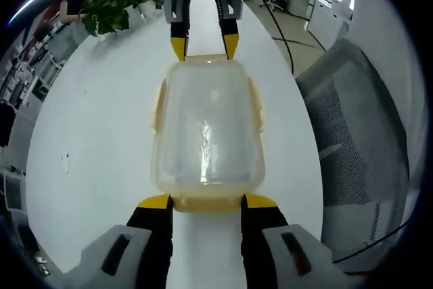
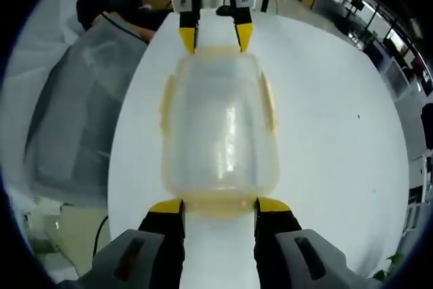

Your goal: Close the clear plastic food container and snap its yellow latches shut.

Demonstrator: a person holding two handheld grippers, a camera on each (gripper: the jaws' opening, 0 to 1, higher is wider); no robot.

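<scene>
Clear container [image 1: 206, 130] sits lid-on at the middle of a white table [image 1: 101, 140], yellow latches [image 1: 157, 106] along its sides. Left gripper [image 1: 206, 202] at one end, jaws spread, tips touching the end latch. Right gripper [image 2: 220, 206] at the opposite end, jaws likewise spread. Potted plant [image 1: 115, 8] at the table's far edge; mesh chair [image 1: 358, 147] beside it.

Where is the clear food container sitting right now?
The clear food container sits on the white table between the two grippers: the left gripper at one short end, the right gripper at the opposite end.
</scene>
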